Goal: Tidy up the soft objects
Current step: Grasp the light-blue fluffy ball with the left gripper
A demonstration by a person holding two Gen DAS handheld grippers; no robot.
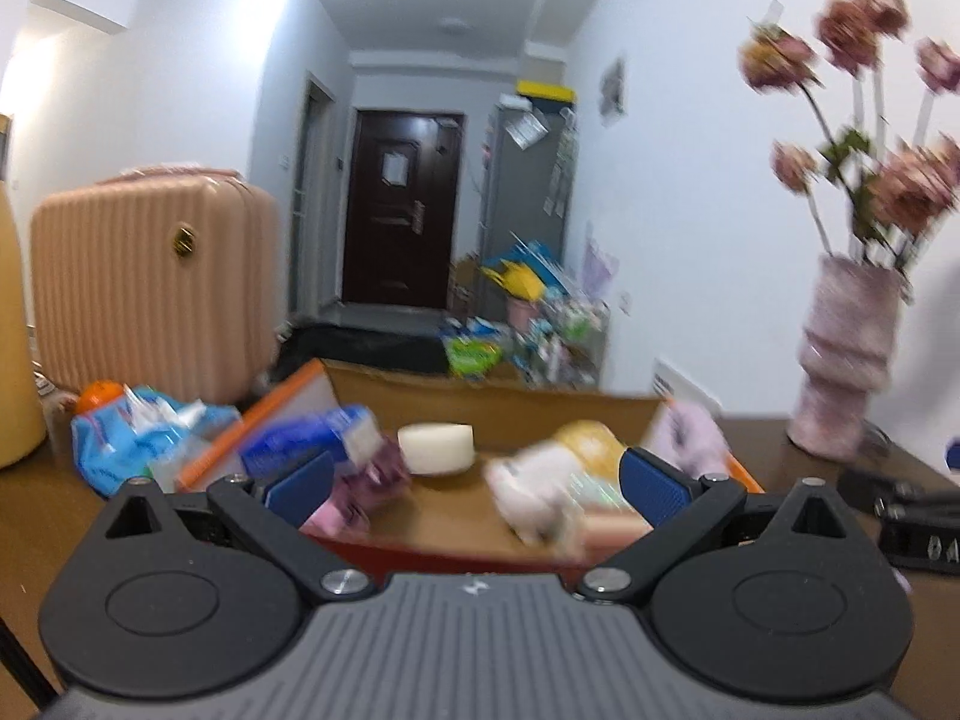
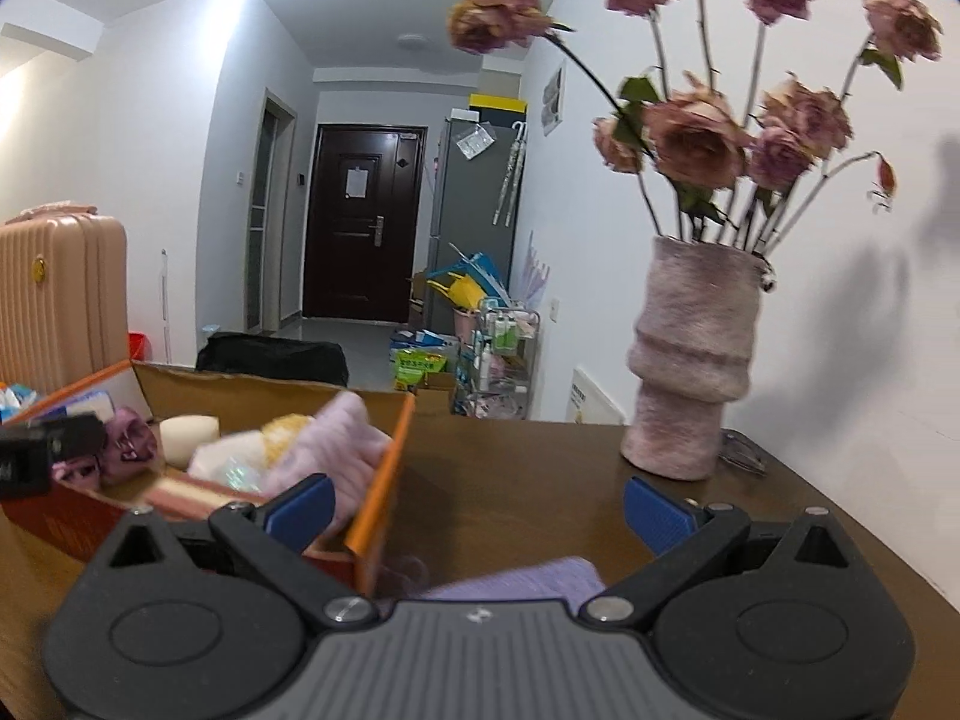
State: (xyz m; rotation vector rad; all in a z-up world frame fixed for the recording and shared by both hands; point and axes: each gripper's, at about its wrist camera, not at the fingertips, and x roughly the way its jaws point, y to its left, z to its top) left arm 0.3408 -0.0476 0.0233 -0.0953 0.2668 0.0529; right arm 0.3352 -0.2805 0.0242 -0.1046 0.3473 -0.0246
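In the left wrist view the left gripper [image 1: 477, 483] hovers over the open cardboard box [image 1: 510, 408], its 2 blue pads spread wide with nothing between them. Inside the box I count 1 white foam block [image 1: 436, 448] at 12 o'clock from the gripper, 1 purple plush [image 1: 375, 477] at 10 o'clock, 1 white plush [image 1: 534, 489] at 2 o'clock, 1 yellow soft piece [image 1: 591, 441] behind it and 1 lilac knit [image 1: 690, 435] draped at the right wall; motion blur makes any finer count unsafe. A blue wipes pack [image 1: 144, 438] lies outside at 9 o'clock. The step in hand looks like sorting the box contents, with most soft items already in. In the right wrist view the right gripper [image 2: 477, 510] is likewise open and empty, just outside the box's orange right wall [image 2: 384, 480]. 1 lilac cloth [image 2: 516, 582] lies on the wooden table [image 2: 540, 468] directly below it, at 6 o'clock, apparently the last loose item. The next move likely calls for lowering, closing on that cloth and carrying it toward 10 o'clock into the box, clear of the 1 vase [image 2: 696, 372] at 2 o'clock.
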